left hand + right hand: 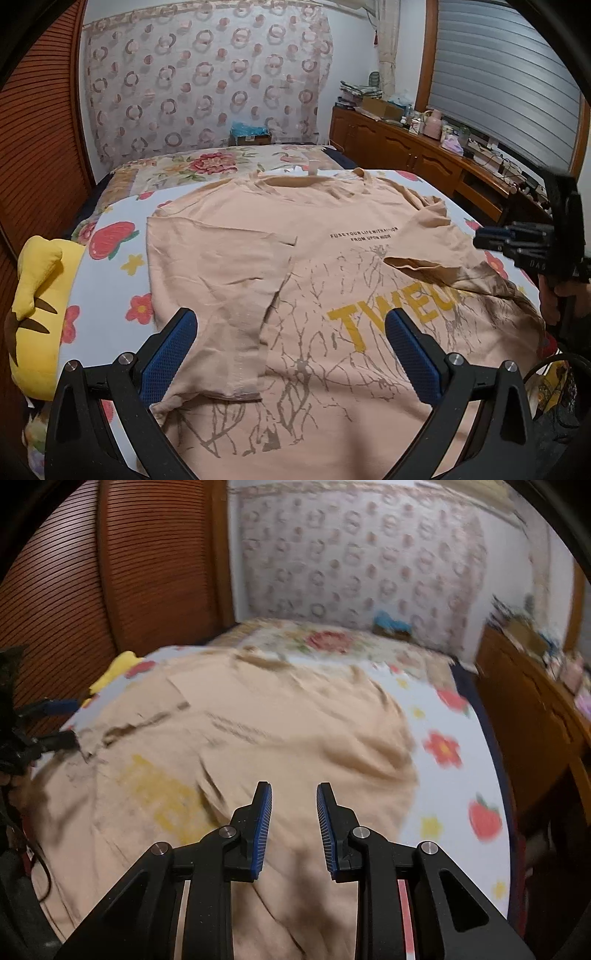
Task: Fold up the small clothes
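Observation:
A peach T-shirt (314, 280) with yellow letters and a brown branch print lies front-up on the bed. Its left sleeve side is folded in over the chest. Its right sleeve (424, 236) lies crumpled inward. My left gripper (290, 325) is open wide and empty, above the shirt's lower left part. My right gripper (294, 794) is open and empty above the shirt's (258, 731) right side; this view is blurred. The right gripper also shows in the left wrist view (487, 240) at the shirt's right edge. The left gripper shows in the right wrist view (59, 720).
The bed has a white sheet with red flowers (110, 295). A yellow plush toy (40, 295) lies at the bed's left edge. A wooden cabinet (406, 147) crowded with small items stands to the right. A slatted wooden door (37, 147) is on the left.

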The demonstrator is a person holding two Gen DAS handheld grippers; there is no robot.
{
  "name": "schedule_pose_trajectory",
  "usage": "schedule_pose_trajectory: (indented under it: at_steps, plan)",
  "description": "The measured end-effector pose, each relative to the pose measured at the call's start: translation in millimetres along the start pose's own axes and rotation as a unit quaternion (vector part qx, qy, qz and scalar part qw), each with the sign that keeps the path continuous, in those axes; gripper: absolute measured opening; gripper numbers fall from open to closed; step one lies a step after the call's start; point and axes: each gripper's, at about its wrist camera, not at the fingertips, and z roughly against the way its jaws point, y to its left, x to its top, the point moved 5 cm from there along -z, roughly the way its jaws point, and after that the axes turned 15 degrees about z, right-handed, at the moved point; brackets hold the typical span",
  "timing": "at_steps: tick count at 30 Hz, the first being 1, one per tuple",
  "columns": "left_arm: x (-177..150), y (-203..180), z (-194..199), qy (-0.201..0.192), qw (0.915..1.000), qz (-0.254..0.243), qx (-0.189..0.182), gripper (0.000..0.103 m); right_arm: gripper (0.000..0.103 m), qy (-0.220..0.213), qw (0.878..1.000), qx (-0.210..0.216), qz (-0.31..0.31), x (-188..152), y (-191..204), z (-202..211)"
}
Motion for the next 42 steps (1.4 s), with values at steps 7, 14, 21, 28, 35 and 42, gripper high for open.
schedule_pose_trajectory:
  at_steps: [7, 14, 21, 28, 35, 42]
  plan:
    - [-2, -4, -4, 0.007, 0.9999, -0.008, 0.001, 0.102, 0.026, 0.039, 0.999, 0.005, -0.02, -28, 2, -3]
    - [-1, -4, -5, 0.008, 0.9999, -0.008, 0.0, 0.102, 0.026, 0.046, 0.999, 0.007, -0.028, -28, -6, -3]
    - [1, -5, -6, 0.01, 0.9999, -0.011, -0.001, 0.102, 0.007, 0.029, 0.999, 0.02, -0.02, -30, 0, 8]
    - [-1, -9, -4, 0.008, 0.9999, -0.011, -0.002, 0.102, 0.007, 0.013, 0.999, 0.049, 0.004, -32, 19, 34]
    - [-4, -10, -3, 0.009, 0.9999, -0.011, -0.002, 0.102, 0.007, 0.027, 0.996, 0.085, 0.014, -42, 41, 37]
    - [-2, -8, -4, 0.008, 0.9999, -0.007, 0.0, 0.102, 0.012, 0.051, 0.995, 0.084, 0.026, -56, 57, 41]
